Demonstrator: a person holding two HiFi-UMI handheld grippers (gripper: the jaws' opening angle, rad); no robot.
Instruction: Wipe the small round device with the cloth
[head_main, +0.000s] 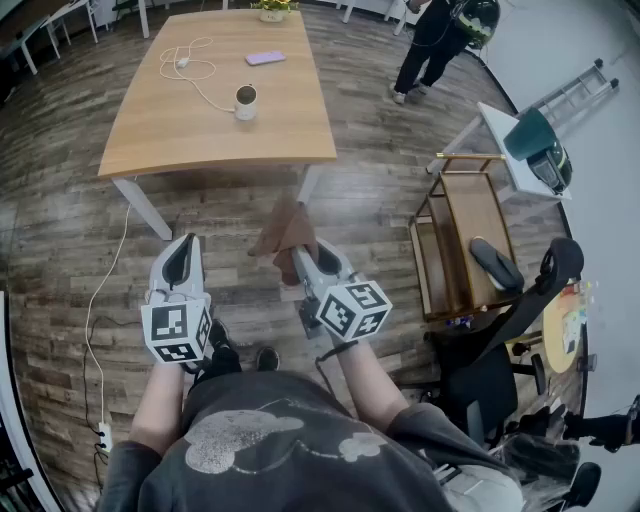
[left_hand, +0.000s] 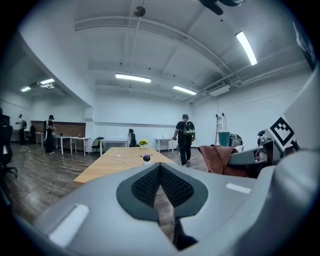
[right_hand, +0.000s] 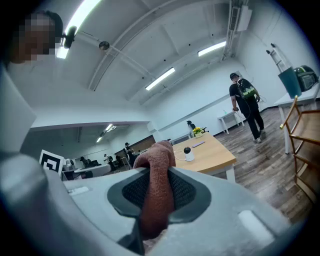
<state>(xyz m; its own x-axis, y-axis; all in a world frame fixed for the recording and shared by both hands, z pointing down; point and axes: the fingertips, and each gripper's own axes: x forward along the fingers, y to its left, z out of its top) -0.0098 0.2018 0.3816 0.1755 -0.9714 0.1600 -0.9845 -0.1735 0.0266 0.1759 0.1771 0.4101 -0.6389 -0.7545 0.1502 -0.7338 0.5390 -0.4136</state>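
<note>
Setting: a large open room with a wood floor (head_main: 60, 250), seen from the head of someone standing back from a long wooden surface (head_main: 290, 120).
Left gripper: the left gripper (head_main: 182, 258) is held out low over the floor. In its own view the two ribbed pads (left_hand: 172, 187) meet, and nothing sits between them.
Right gripper: the right gripper (head_main: 303, 255) is clamped on a reddish-brown cloth (head_main: 285, 232). A thick fold stands up between its pads, and more cloth hangs loose in front.
Small round device: the small round device (head_main: 245, 100) is white with a dark round top. It stands upright on the surface, towards the near half, with a white cable (head_main: 190, 65) running to it.
Key relation: the device lies straight ahead of both grippers and well apart from them, with bare floor and the surface's near edge in between. In the head view it sits between the lines of the two grippers. In the right gripper view it shows just right of and above the cloth fold.
Likely next need: the person probably has to step forward before the cloth can reach it. The cloth-bearing right gripper seems the natural one to wipe.
Also present: a wooden cart (head_main: 460, 240) stands to the right, and a person (head_main: 430, 45) stands beyond the surface.
</note>
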